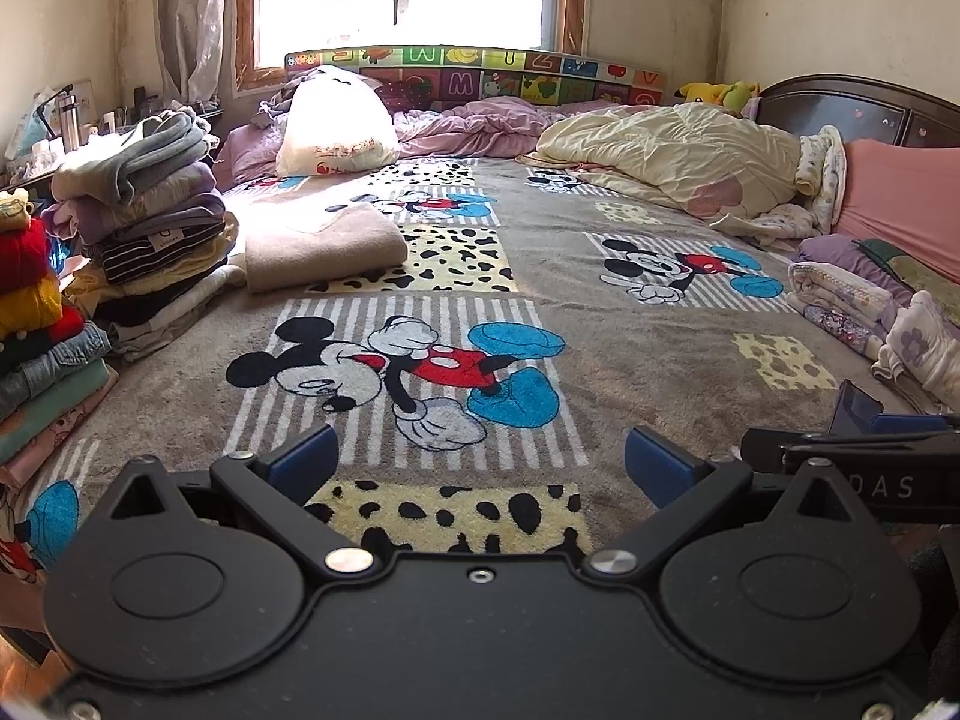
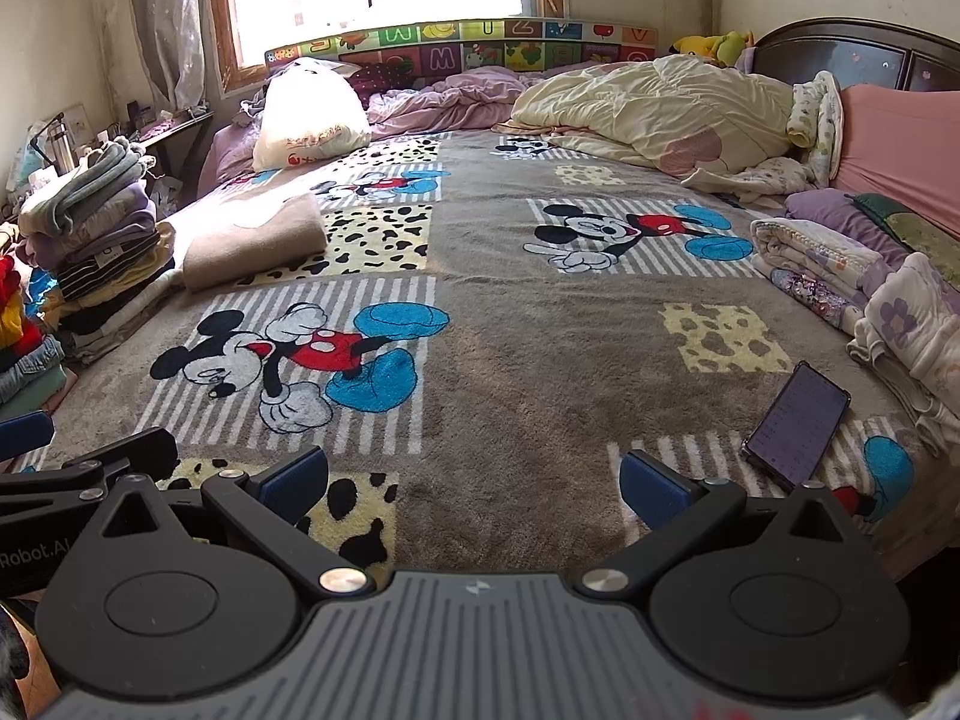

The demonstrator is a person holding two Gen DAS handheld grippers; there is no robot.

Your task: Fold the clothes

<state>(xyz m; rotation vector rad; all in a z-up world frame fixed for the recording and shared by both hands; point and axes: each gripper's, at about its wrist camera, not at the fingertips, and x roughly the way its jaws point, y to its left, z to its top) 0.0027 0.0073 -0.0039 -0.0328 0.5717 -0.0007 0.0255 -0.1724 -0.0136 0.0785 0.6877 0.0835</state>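
Left tongs and right tongs: both spread wide, empty, low over the near bed. Unfolded clothes: heaped at right edge; likely soft, light, limp; best pinched at a hem or corner

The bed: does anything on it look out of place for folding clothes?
Yes. A phone lies screen up on the blanket near the right tongs, beside the folded laundry. It could get caught under a garment.

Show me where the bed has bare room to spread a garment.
The blanket's middle is bare, between the beige fold and the phone. Crowded: stacks along the left edge, bundles on the right, bedding at the back.
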